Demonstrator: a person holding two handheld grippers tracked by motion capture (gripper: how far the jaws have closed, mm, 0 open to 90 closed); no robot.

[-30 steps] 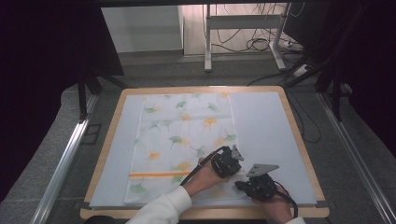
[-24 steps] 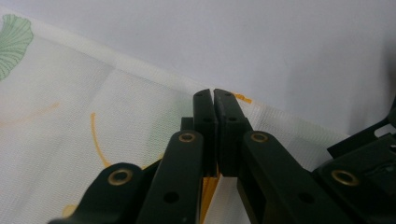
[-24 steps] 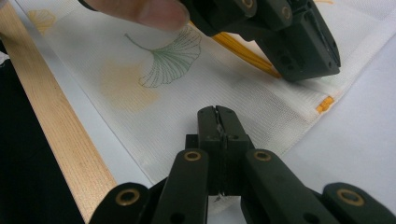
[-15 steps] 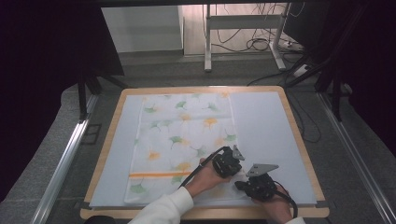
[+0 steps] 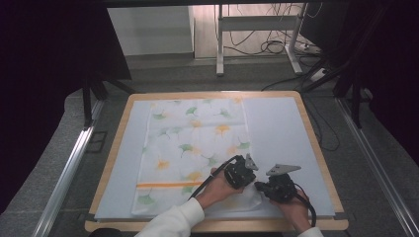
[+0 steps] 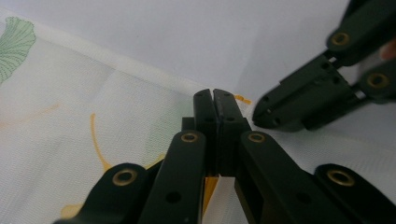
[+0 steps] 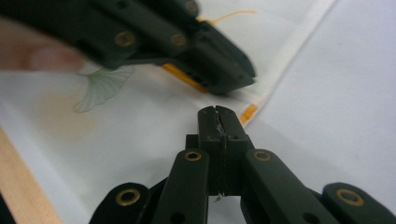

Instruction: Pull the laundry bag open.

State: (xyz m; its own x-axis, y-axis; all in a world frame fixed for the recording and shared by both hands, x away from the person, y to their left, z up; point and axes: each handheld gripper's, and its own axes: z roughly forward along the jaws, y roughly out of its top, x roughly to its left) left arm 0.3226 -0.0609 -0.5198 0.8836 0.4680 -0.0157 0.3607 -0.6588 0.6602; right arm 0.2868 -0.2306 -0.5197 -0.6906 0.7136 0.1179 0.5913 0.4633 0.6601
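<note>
White cloth (image 5: 195,153) with leaves lies flat on the table (image 5: 281,123). Both grippers, left (image 6: 214,95) and right (image 7: 218,112), sit at its near right corner with jaws pressed together, holding nothing. Open them, then pinch the edge low. Bare table waits to the right

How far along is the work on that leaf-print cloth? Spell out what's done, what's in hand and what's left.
Done: the cloth lies spread flat on the table. In hand: the left gripper and right gripper, both with jaws shut, sit close together at the cloth's near right corner by the orange stripe; whether either pinches the fabric is not clear. Left: probably lifting that corner and folding, since no fold shows yet.
</note>
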